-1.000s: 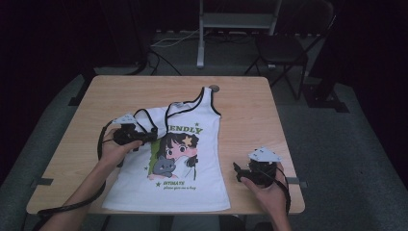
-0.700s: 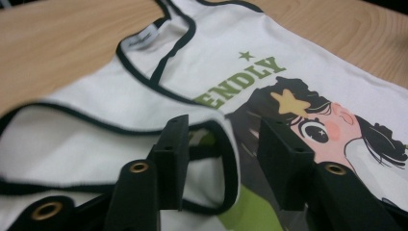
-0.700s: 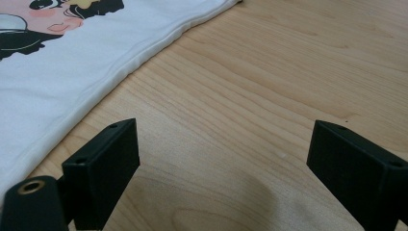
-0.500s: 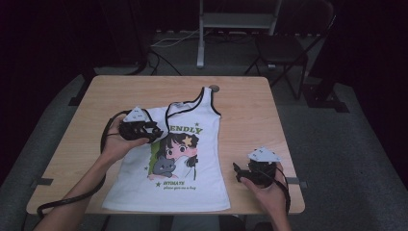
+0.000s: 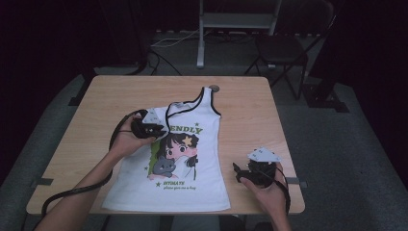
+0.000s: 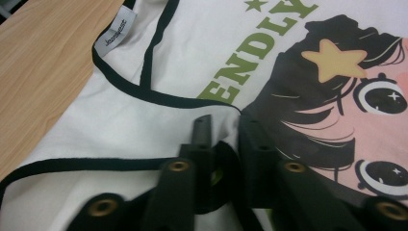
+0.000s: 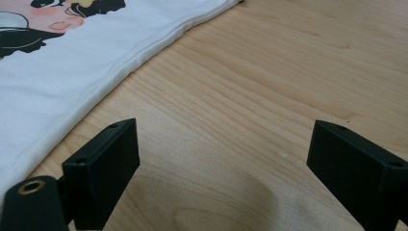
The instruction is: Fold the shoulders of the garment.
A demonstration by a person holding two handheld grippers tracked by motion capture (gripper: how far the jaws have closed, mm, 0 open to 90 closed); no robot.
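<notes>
Left strap carried further in across the chest since a second ago!
Left gripper [image 6: 221, 139], jaws just closing, pinches the tank top [image 5: 192, 159] by its black-trimmed strap; folding barely begun; right gripper [image 7: 221, 168] gapes empty over the table [image 5: 250, 110] beside the hem.

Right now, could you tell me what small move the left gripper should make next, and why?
Probably draw the pinched strap outward toward the bare table. The left gripper is shut on the top at its folded-in strap; the right gripper rests open beside the hem.
</notes>
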